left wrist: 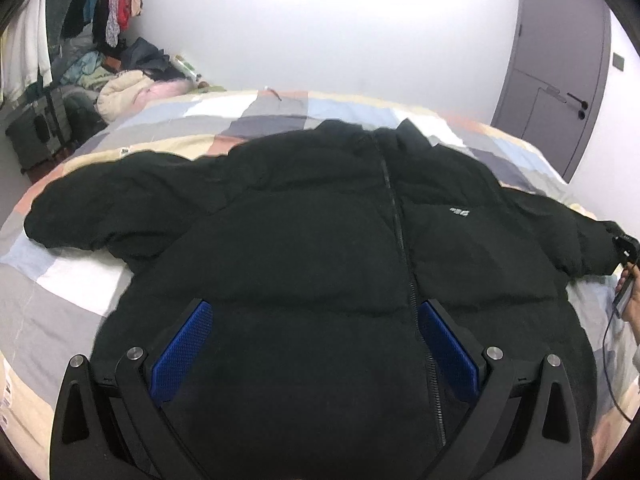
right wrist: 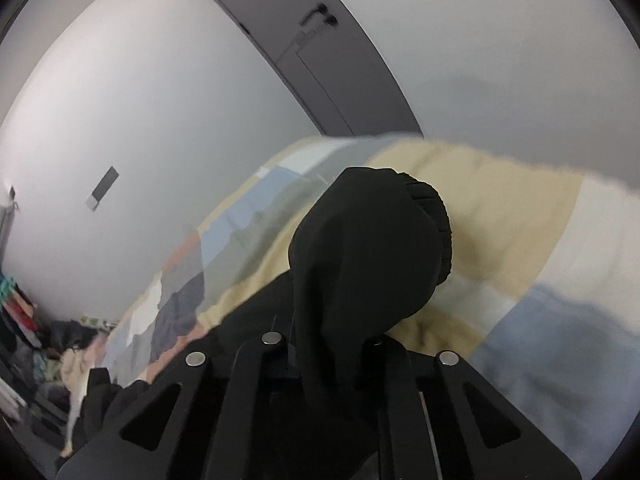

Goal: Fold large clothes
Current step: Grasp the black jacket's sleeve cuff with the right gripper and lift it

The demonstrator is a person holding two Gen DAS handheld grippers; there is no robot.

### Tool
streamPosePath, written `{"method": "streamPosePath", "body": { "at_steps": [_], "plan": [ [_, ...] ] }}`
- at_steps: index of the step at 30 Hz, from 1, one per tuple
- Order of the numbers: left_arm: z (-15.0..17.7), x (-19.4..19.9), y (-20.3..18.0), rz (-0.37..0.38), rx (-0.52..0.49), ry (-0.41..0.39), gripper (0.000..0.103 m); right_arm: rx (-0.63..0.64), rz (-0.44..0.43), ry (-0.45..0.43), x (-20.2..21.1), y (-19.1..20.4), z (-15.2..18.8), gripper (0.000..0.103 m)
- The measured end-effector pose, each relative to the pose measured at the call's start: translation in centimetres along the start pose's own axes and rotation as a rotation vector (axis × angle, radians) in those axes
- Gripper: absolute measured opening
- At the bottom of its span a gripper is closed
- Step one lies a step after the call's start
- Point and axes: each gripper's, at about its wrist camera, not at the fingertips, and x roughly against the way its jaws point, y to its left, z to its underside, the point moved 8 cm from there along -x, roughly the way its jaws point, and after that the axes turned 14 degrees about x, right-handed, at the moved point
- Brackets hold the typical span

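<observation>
a black puffer jacket is lying face up, zipped, on a patchwork quilt, ready for its first fold.

the right gripper is pinching the jacket's right sleeve cuff, jaws closed on the fabric; the left gripper is hovering wide open above the lower front, blue pads apart, holding nothing; the step in hand looks like folding the sleeve in, so the next move is probably carrying the cuff across the chest; a clothes pile is sitting beyond the bed's far corner, well clear; a grey door is standing behind.
</observation>
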Motion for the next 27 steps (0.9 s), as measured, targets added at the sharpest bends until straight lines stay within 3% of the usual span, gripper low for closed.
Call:
{"method": "streamPosePath", "body": {
  "at_steps": [4,13,22,27],
  "plan": [
    [-0.3,2.3,-0.3,0.029,-0.021,-0.050,0.103,0.031,0.014,-0.059,4.2,0.7,-2.2,0.005],
    [-0.1,6.5,0.2,0.087,-0.038,-0.078,0.103,0.119,-0.001,-0.131,13.2,6.1,-6.8,0.004],
    [0.9,10.4,1.4,0.140,-0.060,-0.082,0.103,0.300,-0.084,-0.204,20.5,19.8,-10.9,0.004],
    [1.4,11.8,2.3,0.160,-0.064,-0.094,0.103,0.384,-0.149,-0.231,23.5,27.9,-11.0,0.004]
  ]
}}
